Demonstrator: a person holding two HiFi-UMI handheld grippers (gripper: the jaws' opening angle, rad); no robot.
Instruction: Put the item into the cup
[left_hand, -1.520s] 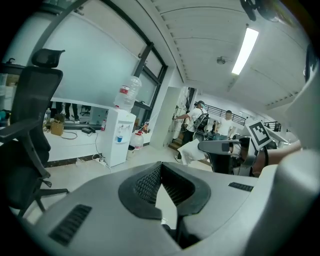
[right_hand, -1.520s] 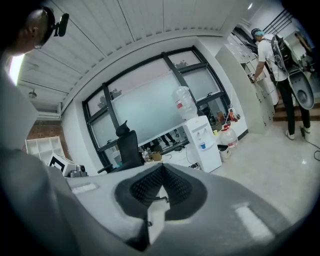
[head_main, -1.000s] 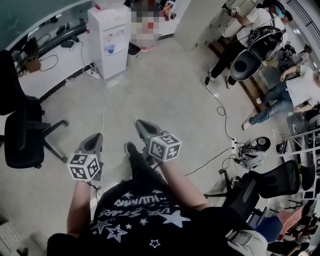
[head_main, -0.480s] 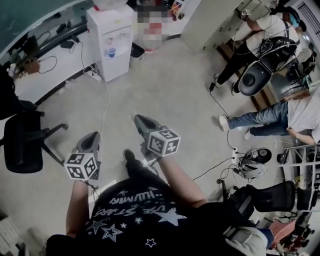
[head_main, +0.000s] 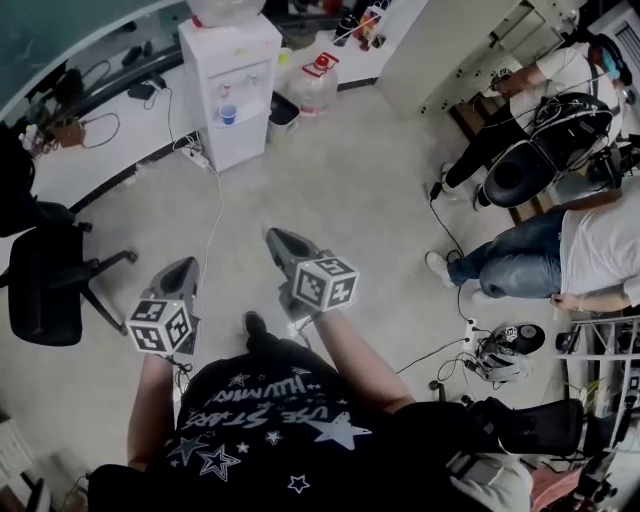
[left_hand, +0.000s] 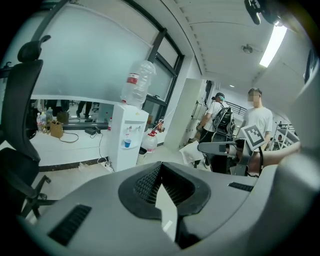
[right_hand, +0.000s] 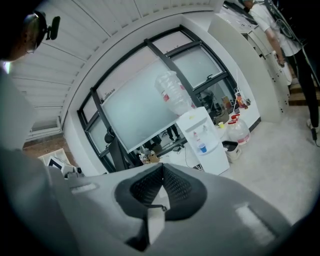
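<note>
I stand on an office floor with both grippers held out at waist height. My left gripper and my right gripper point forward over the floor, and both are shut with nothing between the jaws. In the left gripper view the jaws meet at their tips; so do those in the right gripper view. A small blue cup sits in the tap recess of a white water dispenser ahead of me, well beyond both grippers. I see no loose item.
A black office chair stands at my left beside a long white desk. A spare water bottle stands by the dispenser. At the right are people, more chairs and floor cables.
My view has drifted across the room, so the people at the right sit lower in the frame. Both grippers keep nearly the same pose and stay shut.
</note>
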